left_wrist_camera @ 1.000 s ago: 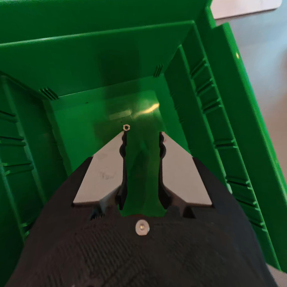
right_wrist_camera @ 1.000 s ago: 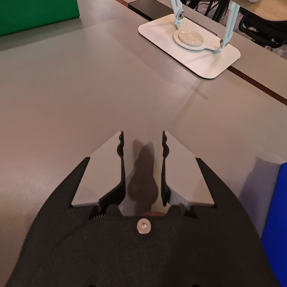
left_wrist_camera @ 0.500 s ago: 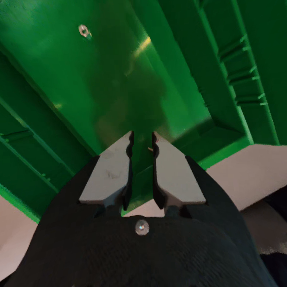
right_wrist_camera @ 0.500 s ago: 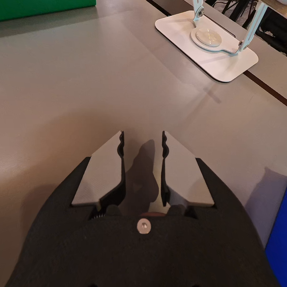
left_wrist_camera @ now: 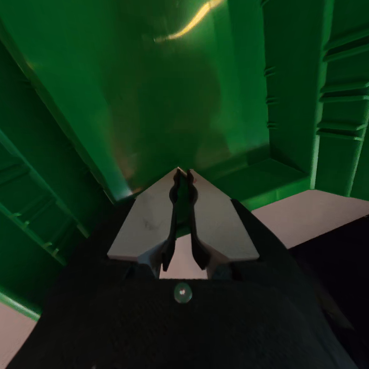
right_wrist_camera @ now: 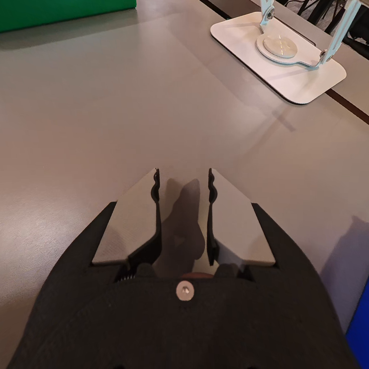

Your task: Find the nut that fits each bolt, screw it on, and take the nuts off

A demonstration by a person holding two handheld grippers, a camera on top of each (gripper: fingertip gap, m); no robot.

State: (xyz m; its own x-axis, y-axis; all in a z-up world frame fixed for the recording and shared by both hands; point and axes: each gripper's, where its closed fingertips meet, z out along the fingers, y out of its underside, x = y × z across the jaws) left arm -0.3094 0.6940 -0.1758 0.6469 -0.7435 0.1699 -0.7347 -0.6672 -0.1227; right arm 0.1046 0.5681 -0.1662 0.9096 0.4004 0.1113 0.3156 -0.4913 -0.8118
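Left gripper [left_wrist_camera: 182, 171] first: we have its 2 grey fingers nearly together over the floor of the green plastic bin [left_wrist_camera: 139, 89], with only a thin gap at the tips. A small pale sliver shows right at the tips, but the blur keeps us from telling whether that is a nut or whether anything is held at all. No nut or bolt shows clearly in either view, so we cannot place the task's parts beyond guessing they sit in or near this bin.

Our right gripper [right_wrist_camera: 182, 173] hangs spread wide and empty above the bare grey tabletop [right_wrist_camera: 99, 119], with a white flat stand base [right_wrist_camera: 279, 65] well beyond it and a blue edge [right_wrist_camera: 359, 319] at the far right.

To do this pick well, we judge we should lift slowly, keep the squeeze steady, and check the tips once clear of the bin wall.
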